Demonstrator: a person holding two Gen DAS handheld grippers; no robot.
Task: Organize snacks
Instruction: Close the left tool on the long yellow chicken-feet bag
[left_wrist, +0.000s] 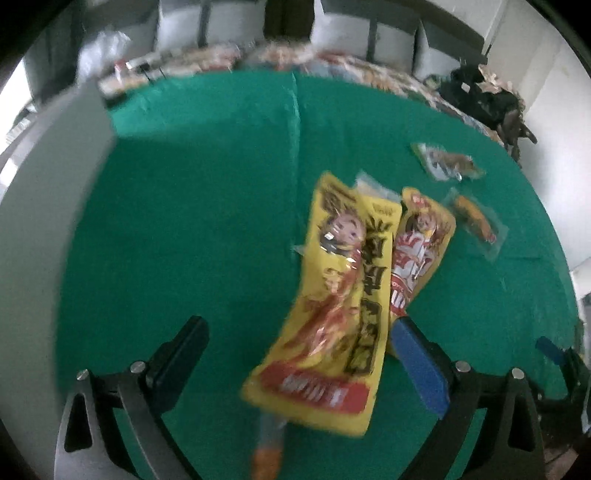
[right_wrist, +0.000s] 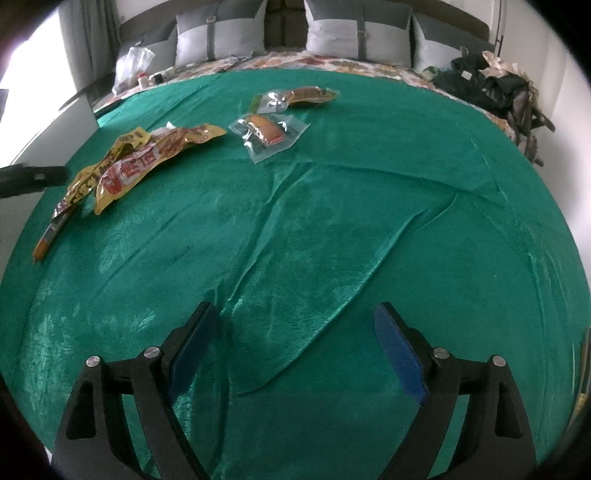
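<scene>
- Centrally, the snacks lie on a green blanket (right_wrist: 332, 221) spread over a bed; none is in either set of tongs.
- Large yellow snack packet (left_wrist: 332, 302): lies flat, long axis running away from the left tongs, its red-banded end nearest them. Seen from the left wrist, it sits between the two fingers but no pad presses on it.
- Second yellow packet with red-and-white print (left_wrist: 417, 251): just beside the first on its right, partly tucked under it. From the right wrist the pair (right_wrist: 140, 162) appears as one overlapping heap at the far left.
- Thin orange stick snack (right_wrist: 46, 240): pokes out from under the near end of the yellow heap; blurred in the left view.
- Clear pouch holding an orange piece (right_wrist: 267, 134): lies well apart from the yellow heap, further along the blanket.
- Green-and-brown packet (right_wrist: 295, 98): just beyond the clear pouch, near the blanket's far edge.
- Left tongs (left_wrist: 299, 339): jaws spread wide, hovering over the yellow packet; left view is motion-blurred.
- Right tongs (right_wrist: 295, 321): jaws wide apart, nothing between them, only bare creased blanket beneath.
- Background: grey pillows (right_wrist: 354, 33) against the headboard, floral bedding under the blanket, dark bag (right_wrist: 491, 88) at far right.
</scene>
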